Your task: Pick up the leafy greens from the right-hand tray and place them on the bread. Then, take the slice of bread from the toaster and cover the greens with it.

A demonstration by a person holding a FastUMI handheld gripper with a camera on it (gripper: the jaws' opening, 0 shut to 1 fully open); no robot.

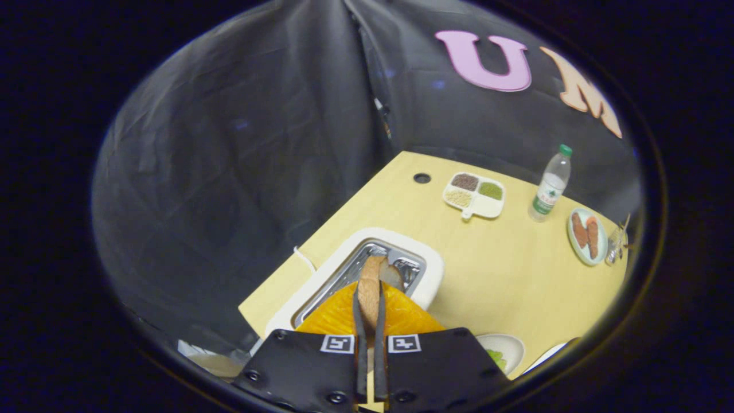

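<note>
The claw [370,310] is clamped on the bread slice [371,287], both fingers pressing it just above the toaster [427,275] on the table [504,269]. Greens [498,358] lie on a plate [510,344] beside the claw; covering them seems all that is left

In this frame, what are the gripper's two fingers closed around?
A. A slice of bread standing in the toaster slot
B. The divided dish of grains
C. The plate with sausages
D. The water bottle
A: the gripper has both fingers pressed against the sides of the slice of bread, which stands upright over the slot of the toaster; the water bottle stands far beyond on the table.
</note>
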